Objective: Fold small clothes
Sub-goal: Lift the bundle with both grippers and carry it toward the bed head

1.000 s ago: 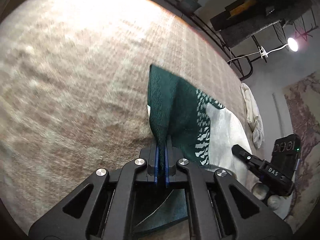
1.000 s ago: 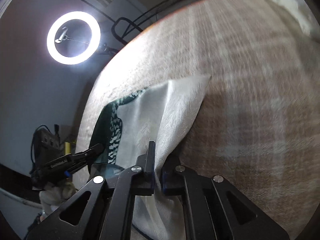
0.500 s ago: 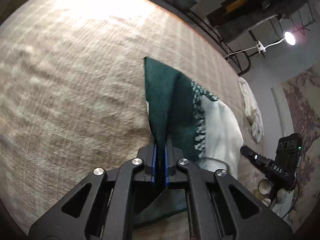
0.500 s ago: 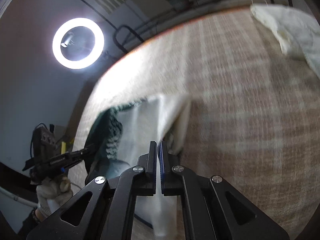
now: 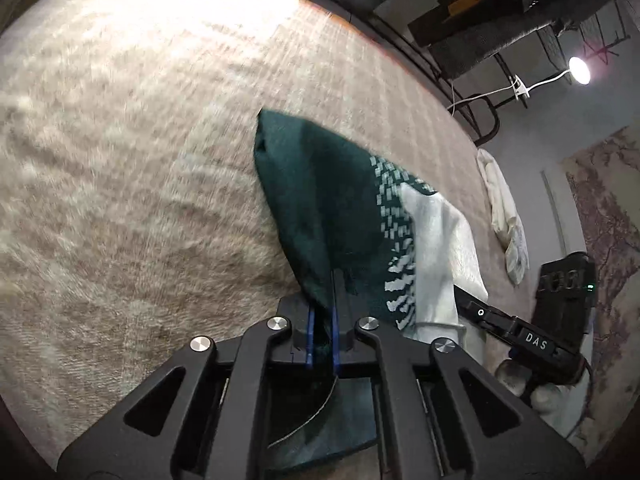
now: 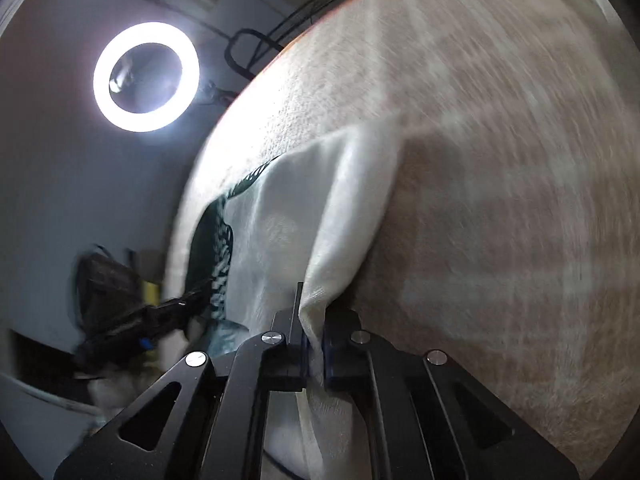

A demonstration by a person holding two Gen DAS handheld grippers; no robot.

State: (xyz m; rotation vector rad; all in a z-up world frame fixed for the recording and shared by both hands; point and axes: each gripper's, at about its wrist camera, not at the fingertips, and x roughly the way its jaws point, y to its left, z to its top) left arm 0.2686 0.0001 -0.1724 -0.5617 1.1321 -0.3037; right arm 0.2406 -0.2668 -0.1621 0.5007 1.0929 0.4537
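Green end: the left gripper [image 5: 322, 312] has its jaws clamped on the garment [image 5: 320, 200], at 6 o'clock in its view.
White end: the right gripper [image 6: 314, 332] is closed on it likewise.
Change: both grips loosened briefly, then re-closed; cloth now lifted off the woven surface [image 5: 120, 200], ready to fold.
Containers: none visible.
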